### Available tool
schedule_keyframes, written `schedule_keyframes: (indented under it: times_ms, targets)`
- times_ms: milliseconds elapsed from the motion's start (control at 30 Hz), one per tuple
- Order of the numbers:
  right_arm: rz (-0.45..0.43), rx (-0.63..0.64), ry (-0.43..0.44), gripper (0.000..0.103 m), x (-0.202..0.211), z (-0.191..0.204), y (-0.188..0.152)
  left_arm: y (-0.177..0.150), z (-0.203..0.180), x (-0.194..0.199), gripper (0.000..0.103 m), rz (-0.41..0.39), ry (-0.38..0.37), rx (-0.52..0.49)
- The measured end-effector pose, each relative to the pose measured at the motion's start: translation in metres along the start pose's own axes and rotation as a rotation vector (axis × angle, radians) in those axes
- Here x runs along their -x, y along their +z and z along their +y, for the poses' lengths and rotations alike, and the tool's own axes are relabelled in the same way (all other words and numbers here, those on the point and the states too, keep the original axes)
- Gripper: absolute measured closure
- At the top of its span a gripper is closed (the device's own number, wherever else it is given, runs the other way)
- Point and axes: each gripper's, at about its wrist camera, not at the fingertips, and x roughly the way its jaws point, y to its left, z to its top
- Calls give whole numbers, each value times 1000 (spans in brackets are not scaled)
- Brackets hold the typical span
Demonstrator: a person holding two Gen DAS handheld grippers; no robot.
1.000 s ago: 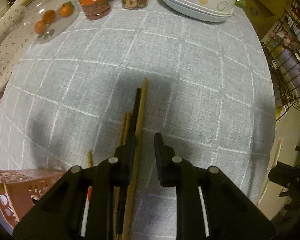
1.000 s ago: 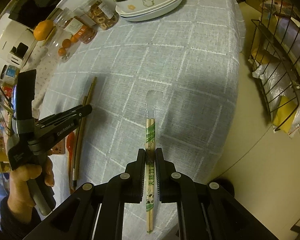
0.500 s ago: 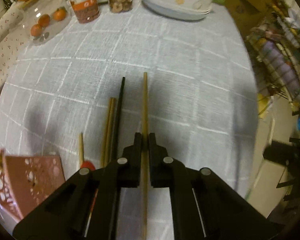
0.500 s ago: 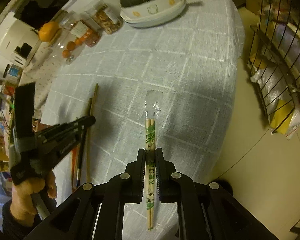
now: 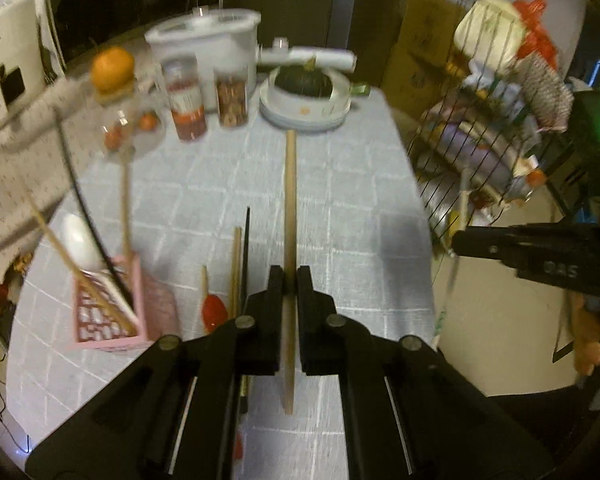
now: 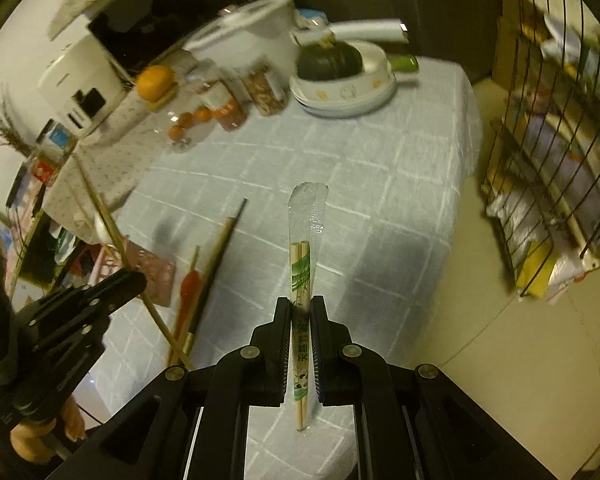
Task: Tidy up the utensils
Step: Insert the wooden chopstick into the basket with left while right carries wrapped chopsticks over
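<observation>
Left gripper pinches wooden chopstick, held above table. Right gripper clamps wrapped chopsticks, also off table. Pink holder left of left gripper; black chopstick, red spoon lie between.

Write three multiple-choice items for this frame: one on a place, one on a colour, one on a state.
1. Where is the dark squash? A in the stacked white dishes B in the pink holder C on the floor
2. What colour is the utensil holder? A blue B pink C black
3. What does the left tool grip? A nothing B a spoon C a single wooden chopstick

A: it sits in the top dish. B: pink lattice walls. C: its pads clamp the stick.
</observation>
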Motion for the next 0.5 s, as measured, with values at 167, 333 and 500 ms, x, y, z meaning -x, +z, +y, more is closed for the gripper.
schedule_keyframes:
  times_ms: [167, 333, 500]
  targets:
    - [-76, 49, -16, 93, 19, 23, 3, -4, 8, 38, 96, -99, -39, -6]
    - [-156, 91, -9, 93, 40, 49, 7, -4, 25, 82, 96, -230, -66, 26]
    - [-202, 111, 20, 93, 48, 74, 13, -1, 52, 124, 96, -396, -36, 71]
